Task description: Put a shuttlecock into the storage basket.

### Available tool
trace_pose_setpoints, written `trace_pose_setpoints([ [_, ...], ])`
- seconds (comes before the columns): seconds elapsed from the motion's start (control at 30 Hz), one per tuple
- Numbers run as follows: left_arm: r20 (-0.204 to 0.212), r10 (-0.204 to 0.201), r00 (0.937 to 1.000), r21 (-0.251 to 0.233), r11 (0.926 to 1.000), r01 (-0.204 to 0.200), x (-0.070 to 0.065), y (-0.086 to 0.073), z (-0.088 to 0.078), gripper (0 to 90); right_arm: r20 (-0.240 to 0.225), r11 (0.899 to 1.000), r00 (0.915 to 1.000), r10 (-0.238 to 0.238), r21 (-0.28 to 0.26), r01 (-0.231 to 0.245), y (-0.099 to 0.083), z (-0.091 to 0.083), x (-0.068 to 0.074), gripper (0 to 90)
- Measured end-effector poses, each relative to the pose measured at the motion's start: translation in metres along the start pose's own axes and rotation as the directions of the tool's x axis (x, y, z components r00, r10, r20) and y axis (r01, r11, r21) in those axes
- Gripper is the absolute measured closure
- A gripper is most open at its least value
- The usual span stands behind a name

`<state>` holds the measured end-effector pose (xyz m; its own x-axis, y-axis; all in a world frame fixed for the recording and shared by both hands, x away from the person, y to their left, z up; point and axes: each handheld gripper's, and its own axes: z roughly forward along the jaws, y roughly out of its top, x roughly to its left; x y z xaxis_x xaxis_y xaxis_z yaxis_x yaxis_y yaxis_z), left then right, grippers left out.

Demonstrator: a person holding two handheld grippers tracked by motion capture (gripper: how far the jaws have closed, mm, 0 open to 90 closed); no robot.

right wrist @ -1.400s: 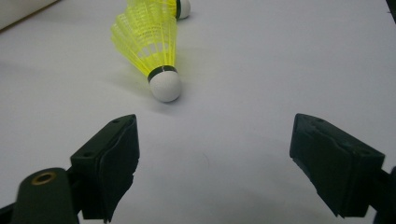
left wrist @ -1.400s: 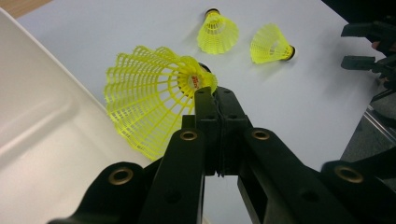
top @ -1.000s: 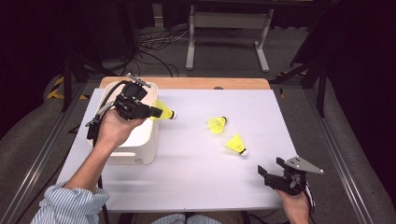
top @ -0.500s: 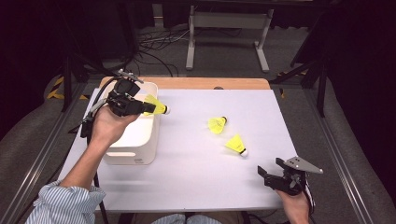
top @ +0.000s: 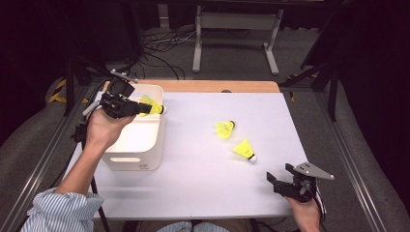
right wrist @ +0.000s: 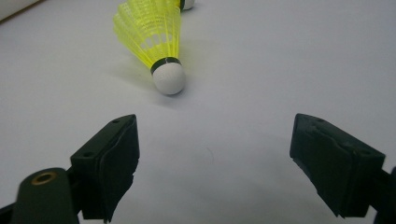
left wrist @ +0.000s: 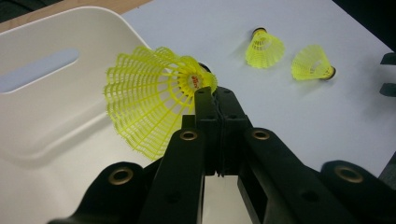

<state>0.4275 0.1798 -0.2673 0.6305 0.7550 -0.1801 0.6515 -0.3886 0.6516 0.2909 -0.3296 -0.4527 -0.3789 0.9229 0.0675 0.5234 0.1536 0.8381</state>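
Observation:
My left gripper [top: 143, 108] is shut on the cork end of a yellow shuttlecock [top: 153, 105] and holds it above the far right rim of a white bin [top: 139, 155]. In the left gripper view the closed jaws [left wrist: 214, 94] pinch that shuttlecock [left wrist: 149, 105] at its cork, its skirt fanned out over the bin [left wrist: 46, 116]. Two more yellow shuttlecocks [top: 225, 129] [top: 244, 150] lie on the white table. My right gripper [top: 280, 173] rests near the front right corner, open and holding nothing. The nearer shuttlecock [right wrist: 152, 32] lies ahead of its jaws [right wrist: 215, 158].
The white tabletop [top: 203, 183] has a wooden strip [top: 208, 86] along its far edge. Metal rails run down both sides of the table. Behind it stand a stand's legs [top: 232, 43] and cables on the floor. The person's left forearm reaches across the bin's near left side.
The left gripper has carried the shuttlecock leftward and a little farther away, from beside the bin's right edge to over its rim. The right gripper has stayed put.

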Motion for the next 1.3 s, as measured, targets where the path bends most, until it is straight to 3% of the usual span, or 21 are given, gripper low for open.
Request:
trace_pose_setpoints([
  [0.63,-0.042,-0.043,0.9982,-0.008,0.9991,0.043,0.016,-0.011,-0.007,89.4,0.005,1.000,0.9999,-0.012,0.006,0.012,0.000,0.000,0.002,16.2],
  [1.3,-0.080,-0.061,0.9949,0.057,0.9962,0.066,0.026,-0.013,0.016,89.4,0.002,1.000,0.9999,-0.012,0.010,0.012,0.000,0.001,0.001,16.2],
])
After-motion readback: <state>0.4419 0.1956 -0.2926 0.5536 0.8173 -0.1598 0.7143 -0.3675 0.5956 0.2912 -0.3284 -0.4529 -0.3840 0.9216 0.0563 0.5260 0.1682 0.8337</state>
